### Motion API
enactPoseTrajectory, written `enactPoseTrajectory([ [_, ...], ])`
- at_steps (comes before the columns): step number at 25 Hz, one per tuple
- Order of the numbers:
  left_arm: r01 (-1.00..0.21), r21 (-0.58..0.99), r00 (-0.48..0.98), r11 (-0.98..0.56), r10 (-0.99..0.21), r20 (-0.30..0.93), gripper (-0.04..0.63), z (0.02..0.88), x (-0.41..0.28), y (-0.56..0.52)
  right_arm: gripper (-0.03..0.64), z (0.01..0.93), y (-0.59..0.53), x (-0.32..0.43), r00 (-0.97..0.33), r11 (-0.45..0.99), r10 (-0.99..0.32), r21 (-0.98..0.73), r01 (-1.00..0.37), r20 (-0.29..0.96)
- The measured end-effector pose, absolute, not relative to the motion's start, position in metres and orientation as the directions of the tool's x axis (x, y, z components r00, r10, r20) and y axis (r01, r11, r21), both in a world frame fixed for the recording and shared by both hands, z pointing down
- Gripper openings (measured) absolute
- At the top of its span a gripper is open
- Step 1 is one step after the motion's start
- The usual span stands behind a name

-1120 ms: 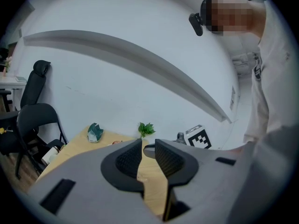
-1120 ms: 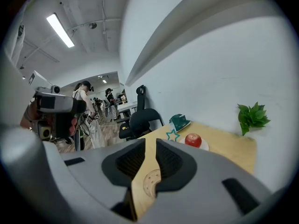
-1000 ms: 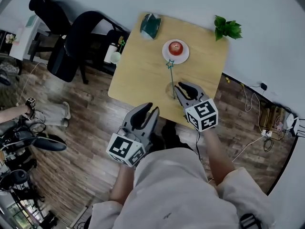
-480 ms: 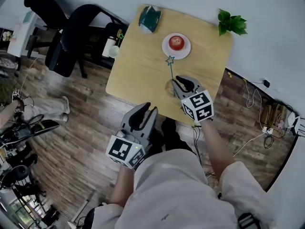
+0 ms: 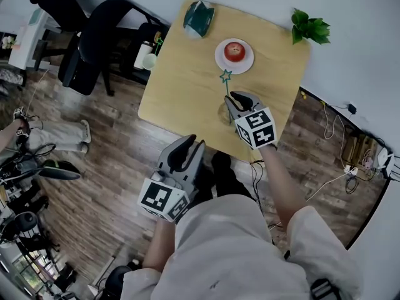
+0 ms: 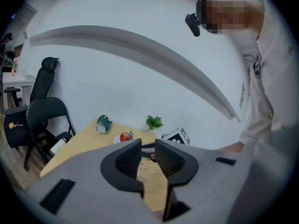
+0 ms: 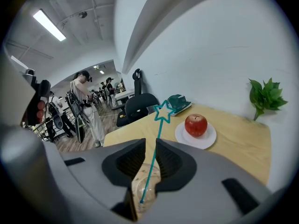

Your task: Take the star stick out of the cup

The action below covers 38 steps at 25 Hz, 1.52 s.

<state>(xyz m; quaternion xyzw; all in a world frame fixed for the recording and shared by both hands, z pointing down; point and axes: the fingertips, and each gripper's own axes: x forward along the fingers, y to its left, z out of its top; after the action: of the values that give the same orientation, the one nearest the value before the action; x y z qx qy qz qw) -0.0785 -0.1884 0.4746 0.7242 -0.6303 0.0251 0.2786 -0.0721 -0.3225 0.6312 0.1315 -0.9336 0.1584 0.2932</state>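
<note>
- Star stick (image 7: pixel 155 151) stands in the clear cup (image 7: pixel 150 180), near the front edge of the wooden surface (image 5: pixel 181 86). It leans: foot on the cup's bottom, star end up & tilted toward the apple (image 5: pixel 234 50) on its plate (image 5: pixel 247 64).
- R gripper (image 7: pixel 148 146): jaws a little apart, not clamped on anything. In its own view the shaft runs up thru the gap, close to one jaw. Head view puts the tips just beside the shaft, above the cup rim. Whether the shaft is already betw. the pads or just beyond them, we can't tell.
- L gripper (image 6: pixel 148 146): jaws also slightly apart, nothing betw. them. We hold it low near our body, off the surface's edge, well apart from the cup.
- Handling, our guess: stick looks v. thin & light, prob. plastic. It should take almost no force to lift, but it could bend or flick easily & pivot in the pads if pinched off-centre.
- Where to grip: mid-shaft, above the rim & below the star. The star head is an open outline & looks frail, so we wouldn't squeeze it.
- Cup looks light & see-thru, prob. thin plastic, w/ nothing holding it down. Dragging the stick sideways vs the rim could tip it, so we'd pull along the stick's own lean.
- The smooth, narrow shaft may slip, so we'd close fully before lifting.
</note>
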Motion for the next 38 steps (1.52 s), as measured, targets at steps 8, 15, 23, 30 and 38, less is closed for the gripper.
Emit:
enactPoseTrajectory([
  [8,-0.927,0.373,0.192,-0.034,-0.898,0.395,0.074,0.476,-0.081,-0.189,0.066,0.644,-0.329,-0.075,-0.775,0.912,-0.148,-0.218,-0.347,0.614],
  [15,-0.930,0.367,0.182,-0.024,-0.897,0.402,0.074,0.476,-0.087,-0.189,0.054,0.651,-0.331,-0.080,-0.769,0.913,-0.138,-0.220,-0.343,0.624],
  [23,-0.929,0.370,0.175,-0.012,-0.894,0.412,0.074,0.478,-0.089,-0.185,0.031,0.649,-0.333,-0.080,-0.769,0.912,-0.149,-0.215,-0.350,0.622],
  [30,-0.933,0.360,0.174,-0.015,-0.893,0.416,0.074,0.476,-0.085,-0.180,0.023,0.645,-0.332,-0.075,-0.772,0.908,-0.158,-0.217,-0.359,0.616],
  [38,-0.935,0.353,0.188,-0.035,-0.892,0.411,0.074,0.473,-0.079,-0.175,0.017,0.636,-0.327,-0.069,-0.785,0.904,-0.164,-0.227,-0.362,0.597],
])
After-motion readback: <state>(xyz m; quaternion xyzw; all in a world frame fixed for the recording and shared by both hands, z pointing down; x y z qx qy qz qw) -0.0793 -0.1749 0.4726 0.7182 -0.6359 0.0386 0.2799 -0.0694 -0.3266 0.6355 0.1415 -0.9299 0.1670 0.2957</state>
